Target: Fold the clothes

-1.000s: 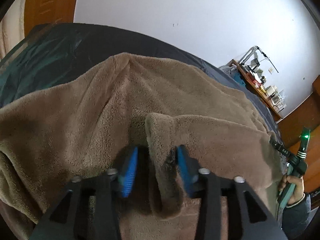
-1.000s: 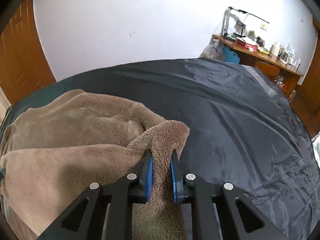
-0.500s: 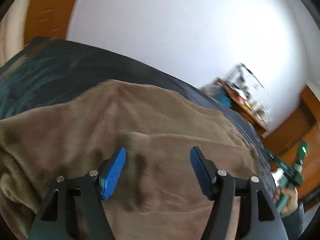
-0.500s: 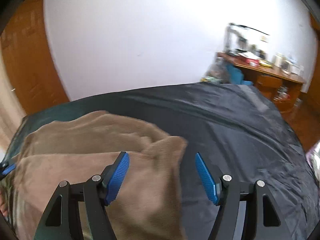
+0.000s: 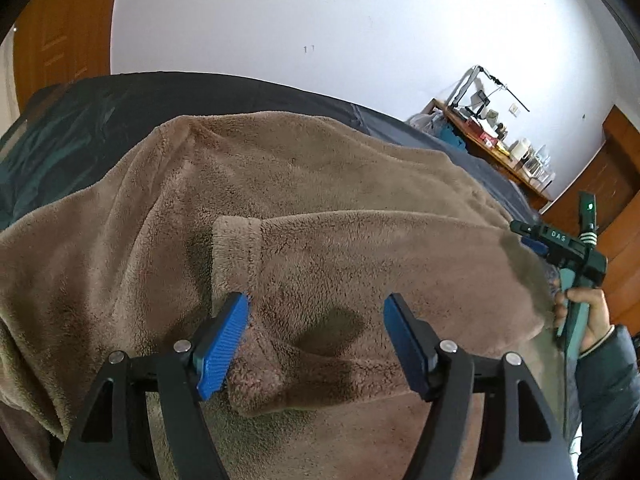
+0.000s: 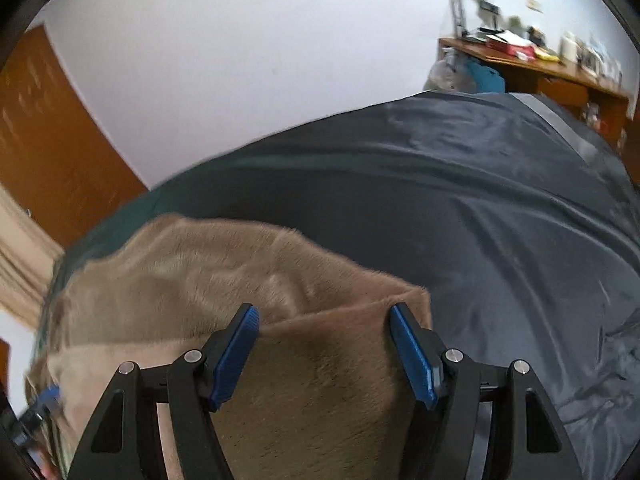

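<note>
**Both grippers open above a brown fleece garment on a bed**

Nearest the viewer, the left gripper stands with its blue-padded fingers spread wide, holding nothing; they hang just over the brown fleece garment. Directly ahead of the fingers a folded sleeve lies across the body of the garment, its ribbed cuff pointing to the left of the left wrist view. The gripper casts a dark shadow on the pile between the fingers.

The right gripper is likewise spread wide and empty, its blue pads poised over the right-hand edge of the garment, where a folded corner ends just beside the right finger. This view is motion-blurred. In the left wrist view the right gripper appears at the garment's far right edge, its handle held in the person's right hand; a green light shows on its upright part.

The garment rests on a bed covered by a dark grey sheet, which shows creases and runs beyond the fleece on all far sides. Behind the bed stands a white wall. A wooden door lies to the left, and a wooden desk with small cluttered items stands at the far right against the wall.
</note>
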